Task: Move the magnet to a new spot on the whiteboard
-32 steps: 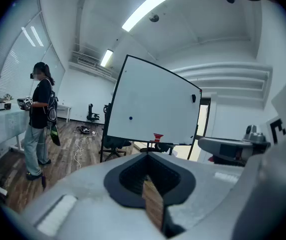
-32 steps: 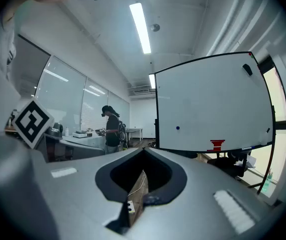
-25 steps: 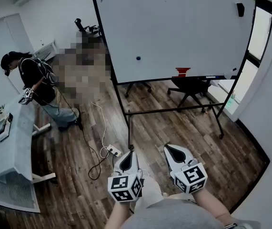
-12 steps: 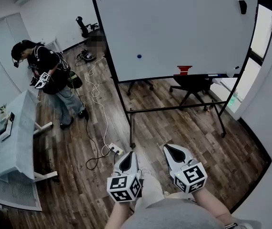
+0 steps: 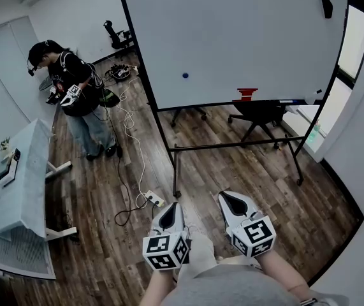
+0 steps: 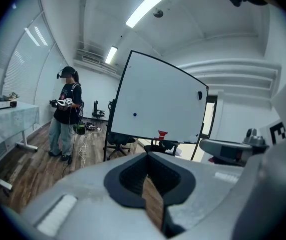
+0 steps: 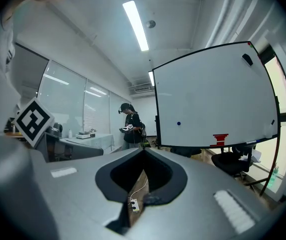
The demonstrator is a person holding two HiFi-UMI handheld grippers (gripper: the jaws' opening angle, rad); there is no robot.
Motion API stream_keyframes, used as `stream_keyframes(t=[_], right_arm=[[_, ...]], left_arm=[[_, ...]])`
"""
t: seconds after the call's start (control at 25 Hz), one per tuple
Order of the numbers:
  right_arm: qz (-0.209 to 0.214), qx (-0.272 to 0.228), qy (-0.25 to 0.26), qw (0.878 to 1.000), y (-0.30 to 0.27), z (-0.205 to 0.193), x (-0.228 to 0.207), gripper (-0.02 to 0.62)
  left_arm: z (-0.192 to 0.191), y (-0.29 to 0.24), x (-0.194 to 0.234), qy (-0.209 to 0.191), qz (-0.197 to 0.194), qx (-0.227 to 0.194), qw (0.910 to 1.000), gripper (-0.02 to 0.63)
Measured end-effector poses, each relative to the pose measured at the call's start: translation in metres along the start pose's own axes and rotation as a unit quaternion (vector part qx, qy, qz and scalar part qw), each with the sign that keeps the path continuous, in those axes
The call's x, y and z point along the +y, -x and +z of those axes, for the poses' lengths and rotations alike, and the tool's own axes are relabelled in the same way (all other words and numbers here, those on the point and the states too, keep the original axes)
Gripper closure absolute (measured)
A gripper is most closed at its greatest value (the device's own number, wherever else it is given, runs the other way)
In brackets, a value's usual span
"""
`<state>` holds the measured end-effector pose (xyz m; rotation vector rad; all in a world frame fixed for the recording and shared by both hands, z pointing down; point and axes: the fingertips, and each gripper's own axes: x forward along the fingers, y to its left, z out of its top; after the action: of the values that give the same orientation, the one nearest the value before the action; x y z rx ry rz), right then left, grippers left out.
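Note:
A small blue magnet (image 5: 185, 76) sticks to the lower left part of the big whiteboard (image 5: 245, 37) on its rolling stand, well ahead of me. Both gripper views show the magnet too, as a dot (image 6: 134, 115) (image 7: 178, 124) on the far board. My left gripper (image 5: 169, 209) and right gripper (image 5: 232, 201) are held low and close to my body, side by side, pointing toward the board. Each has its jaws shut with nothing between them. Neither is near the magnet.
A red object (image 5: 246, 94) rests on the board's tray, and a black eraser (image 5: 326, 8) sits at its top right. An office chair (image 5: 255, 116) stands behind the stand. A person (image 5: 73, 101) holding grippers stands at left near a table (image 5: 19, 183). A power strip (image 5: 151, 201) and cable lie on the wooden floor.
The person at the left has walked toward the back, closer to the whiteboard's left edge. My two grippers have stayed where they were, still shut.

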<state>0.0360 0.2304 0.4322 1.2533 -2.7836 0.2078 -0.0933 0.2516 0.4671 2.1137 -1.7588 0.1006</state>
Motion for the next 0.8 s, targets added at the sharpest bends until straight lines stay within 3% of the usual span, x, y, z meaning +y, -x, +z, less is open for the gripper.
stream_keyframes(t=[0.8], right_arm=[[-0.008,0.005,0.01,1.0,-0.077,0.018,-0.07,0.6]], left_arm=[[0.026,-0.098,0.014,-0.002,-0.005,0.009,0.9999,0.603]])
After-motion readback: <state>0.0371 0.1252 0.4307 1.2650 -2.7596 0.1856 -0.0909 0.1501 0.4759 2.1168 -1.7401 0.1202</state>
